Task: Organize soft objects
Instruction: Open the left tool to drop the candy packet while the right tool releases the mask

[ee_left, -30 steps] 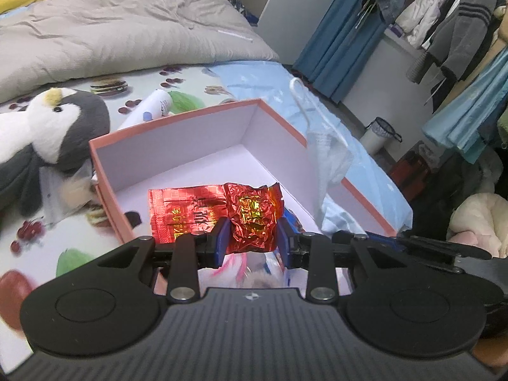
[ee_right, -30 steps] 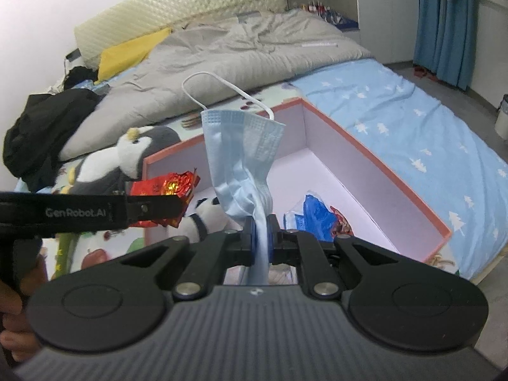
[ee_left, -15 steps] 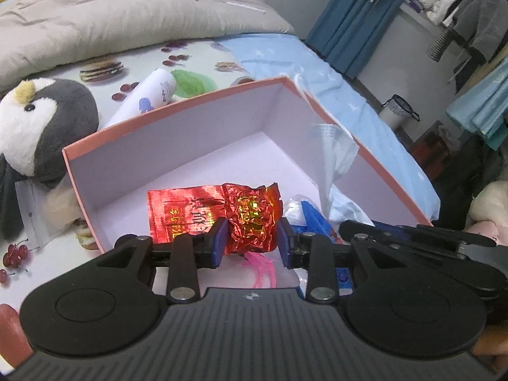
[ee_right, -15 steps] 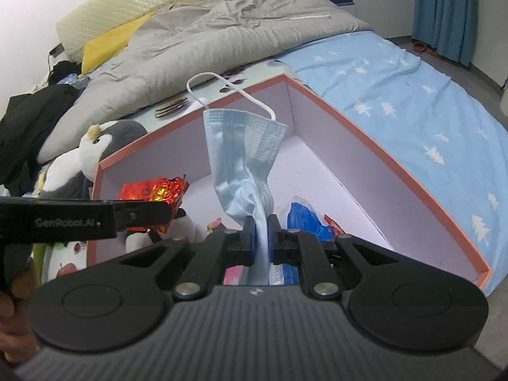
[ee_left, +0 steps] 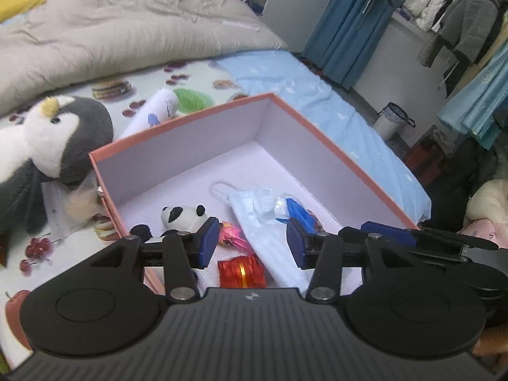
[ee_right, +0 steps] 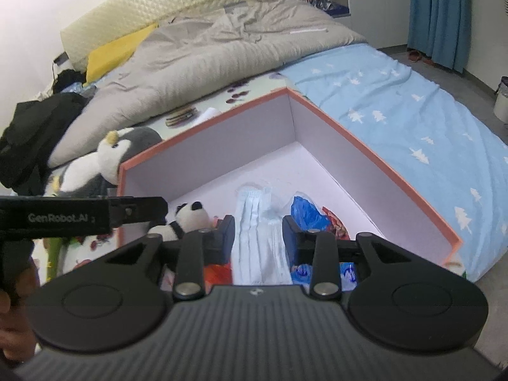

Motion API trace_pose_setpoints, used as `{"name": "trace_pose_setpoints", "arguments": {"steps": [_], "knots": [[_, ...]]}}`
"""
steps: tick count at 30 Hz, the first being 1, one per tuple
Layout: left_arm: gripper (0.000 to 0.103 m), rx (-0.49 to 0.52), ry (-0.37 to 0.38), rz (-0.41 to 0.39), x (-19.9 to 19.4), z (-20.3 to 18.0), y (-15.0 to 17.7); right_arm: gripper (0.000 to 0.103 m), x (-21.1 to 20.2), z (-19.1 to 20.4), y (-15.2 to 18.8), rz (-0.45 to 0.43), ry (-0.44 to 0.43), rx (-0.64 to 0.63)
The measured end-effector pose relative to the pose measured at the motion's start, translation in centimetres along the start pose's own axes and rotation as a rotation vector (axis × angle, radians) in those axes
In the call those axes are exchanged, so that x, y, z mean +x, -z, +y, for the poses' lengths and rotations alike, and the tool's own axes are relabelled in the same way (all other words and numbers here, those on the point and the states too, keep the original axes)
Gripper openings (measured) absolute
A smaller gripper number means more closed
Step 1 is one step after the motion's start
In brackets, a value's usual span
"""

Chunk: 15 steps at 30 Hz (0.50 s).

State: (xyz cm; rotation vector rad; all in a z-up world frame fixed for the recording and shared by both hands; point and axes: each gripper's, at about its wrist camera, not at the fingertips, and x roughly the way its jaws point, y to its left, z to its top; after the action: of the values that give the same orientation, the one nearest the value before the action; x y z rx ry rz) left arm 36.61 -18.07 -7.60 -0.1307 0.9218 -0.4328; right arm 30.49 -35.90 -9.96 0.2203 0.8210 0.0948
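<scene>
Both grippers are hovering over the box (ee_left: 317, 133), jaws opening, pads touching nothing. Left gripper (ee_left: 252, 243) is hanging above the red packet (ee_left: 241, 270), half hidden by its body. Right gripper (ee_right: 258, 236) is straddling the face mask (ee_right: 257, 238) lying on the box floor. Panda toy (ee_left: 181, 214) is partly blocked.

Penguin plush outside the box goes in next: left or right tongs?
Left. The penguin plush lies beside the box wall on the left tongs' side. Both tongs are opening with nothing gripped; the right tongs hang over the mask, farther away.
</scene>
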Motion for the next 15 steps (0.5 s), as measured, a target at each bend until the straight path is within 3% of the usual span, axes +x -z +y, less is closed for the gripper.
{"name": "trace_pose_setpoints", "arguments": {"steps": [15], "knots": [[0.053,0.011,-0.004,-0.111,-12.4,-1.2,7.2,0.036,-9.2,4.1,5.0,-0.086,-0.025,-0.035]]}}
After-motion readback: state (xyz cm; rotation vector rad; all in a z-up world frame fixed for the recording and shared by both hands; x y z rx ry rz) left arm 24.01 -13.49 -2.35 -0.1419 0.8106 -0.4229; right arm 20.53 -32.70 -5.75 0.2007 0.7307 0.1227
